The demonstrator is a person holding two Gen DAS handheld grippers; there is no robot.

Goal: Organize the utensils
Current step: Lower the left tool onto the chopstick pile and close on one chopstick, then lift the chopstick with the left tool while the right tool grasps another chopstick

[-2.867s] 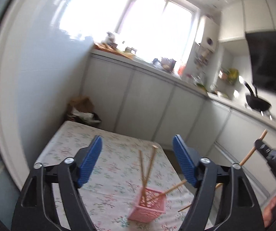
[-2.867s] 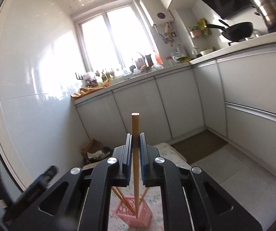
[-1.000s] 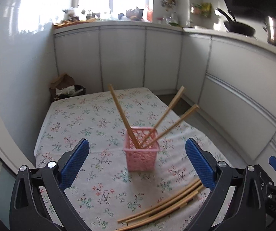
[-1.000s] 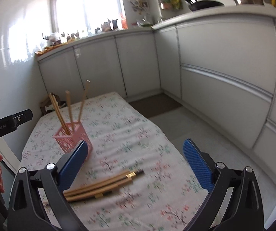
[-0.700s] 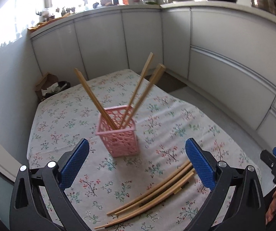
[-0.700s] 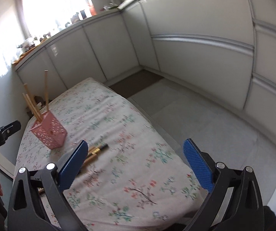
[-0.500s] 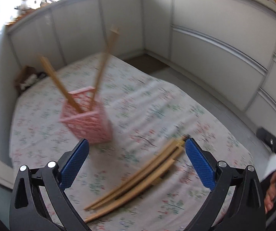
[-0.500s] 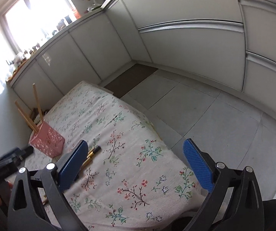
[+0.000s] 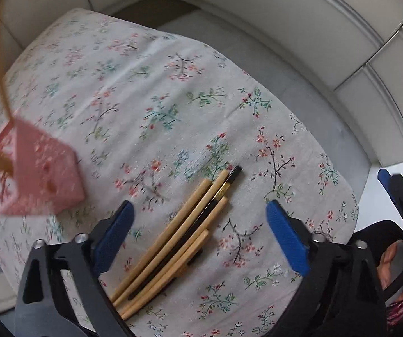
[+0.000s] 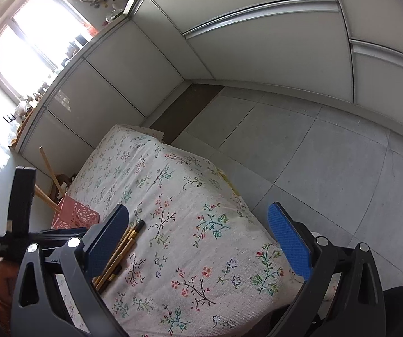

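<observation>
Lying in a loose bundle on the table's floral cloth [image 9: 173, 90], the chopsticks [image 9: 173, 238] are what I see straight ahead through the left wrist camera: several pale wooden ones side by side with a black one among them, its dark tip sticking out past the rest. My left gripper [image 9: 200, 233] hangs over them with its jaws spread wide, the blue pads on either side of the bundle and nothing held (I cannot tell how far above the sticks it sits). To the left of the bundle, a little apart, stands the pink basket [image 9: 33, 179], blurred in this view, with wooden chopsticks leaning out of it. From the right wrist camera the same bundle [image 10: 120, 250] lies partly behind that gripper's left pad, and the basket [image 10: 75, 214] sits beyond it near the table edge. My right gripper [image 10: 201, 236] is also wide open and empty, above bare cloth [image 10: 190, 196] near the table's end. White cabinets [image 10: 257, 42] and grey floor tiles [image 10: 327, 154] surround the table.
</observation>
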